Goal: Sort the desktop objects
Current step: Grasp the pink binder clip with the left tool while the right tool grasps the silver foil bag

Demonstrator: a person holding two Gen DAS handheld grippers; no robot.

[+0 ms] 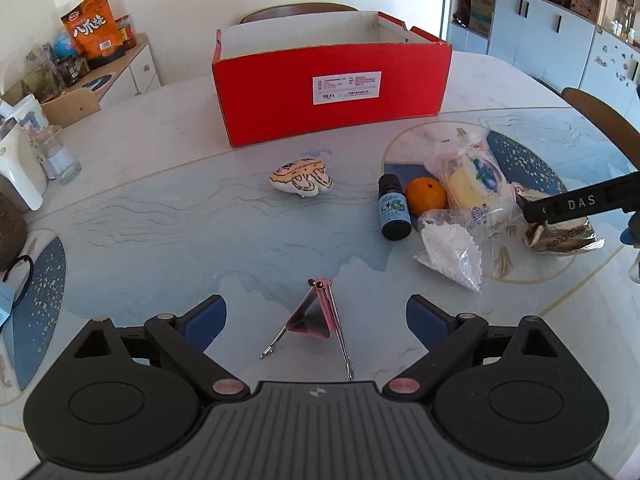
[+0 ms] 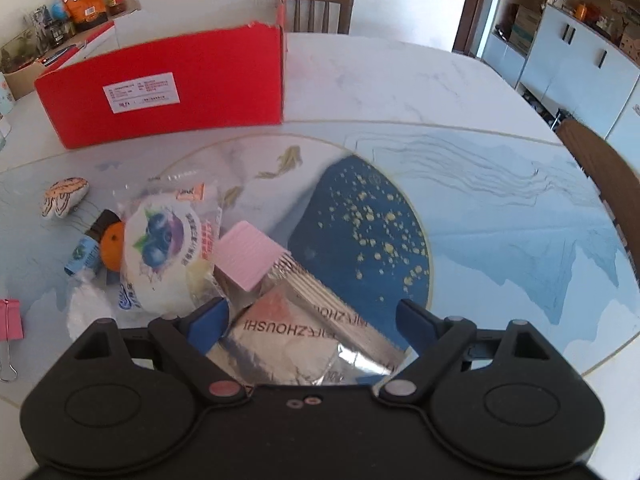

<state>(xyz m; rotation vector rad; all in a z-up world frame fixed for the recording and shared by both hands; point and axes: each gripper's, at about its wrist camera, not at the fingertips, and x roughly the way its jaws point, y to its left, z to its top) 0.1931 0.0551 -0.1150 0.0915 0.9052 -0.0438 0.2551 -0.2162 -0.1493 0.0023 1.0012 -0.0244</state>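
Note:
A pink binder clip lies on the table between the wide-apart blue pads of my left gripper, which is open and not touching it. My right gripper is open over a silver foil packet that lies between its pads, untouched. Beside the packet sit a pink ribbed block, a bagged blueberry cake, an orange, a small dark bottle, a clear bag of white powder and a painted shell figure. A red box stands open at the back.
The table has a blue patterned mat. At its left edge stand a white jug, a glass jar and a black hair band. Wooden chairs stand behind and to the right. A side cabinet holds an orange snack bag.

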